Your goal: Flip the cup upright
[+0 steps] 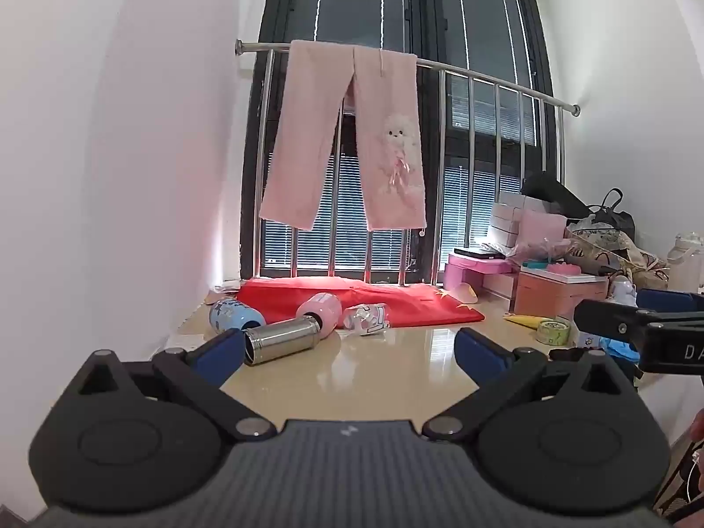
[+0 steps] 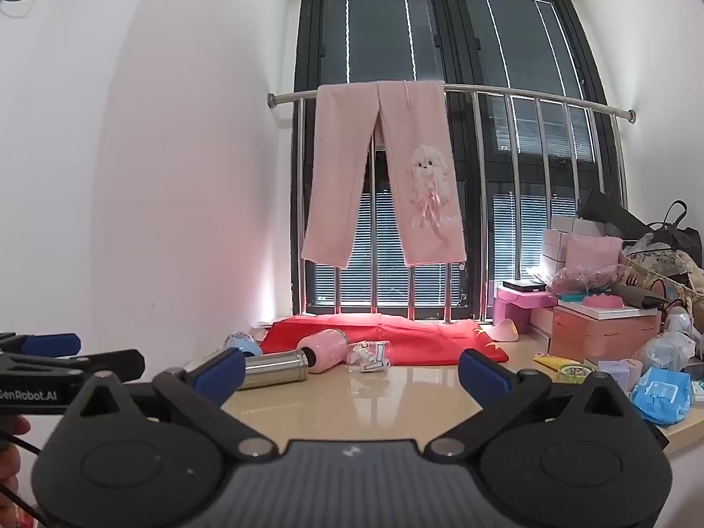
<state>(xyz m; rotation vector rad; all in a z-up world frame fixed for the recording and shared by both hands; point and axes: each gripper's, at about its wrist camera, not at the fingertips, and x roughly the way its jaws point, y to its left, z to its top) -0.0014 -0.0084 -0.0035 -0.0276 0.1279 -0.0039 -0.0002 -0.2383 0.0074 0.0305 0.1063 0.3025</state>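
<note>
Several cups lie on their sides on the beige sill [image 1: 374, 365]: a steel cup [image 1: 281, 339], a pink cup [image 1: 320, 309], a blue cup [image 1: 235, 314] and a clear printed cup [image 1: 366, 318]. They also show in the right wrist view: steel cup [image 2: 275, 365], pink cup [image 2: 323, 349], blue cup [image 2: 242, 343], clear cup [image 2: 368, 355]. My left gripper [image 1: 350, 350] is open and empty, its left fingertip close to the steel cup's mouth. My right gripper [image 2: 352, 372] is open and empty, short of the cups.
A red cloth [image 1: 361, 301] lies behind the cups. Pink trousers [image 1: 347, 136] hang on a steel rail [image 1: 484, 77]. Boxes, bags and a tape roll [image 1: 553, 331] crowd the right side. A blue packet [image 2: 662, 394] lies at the right edge. A white wall is on the left.
</note>
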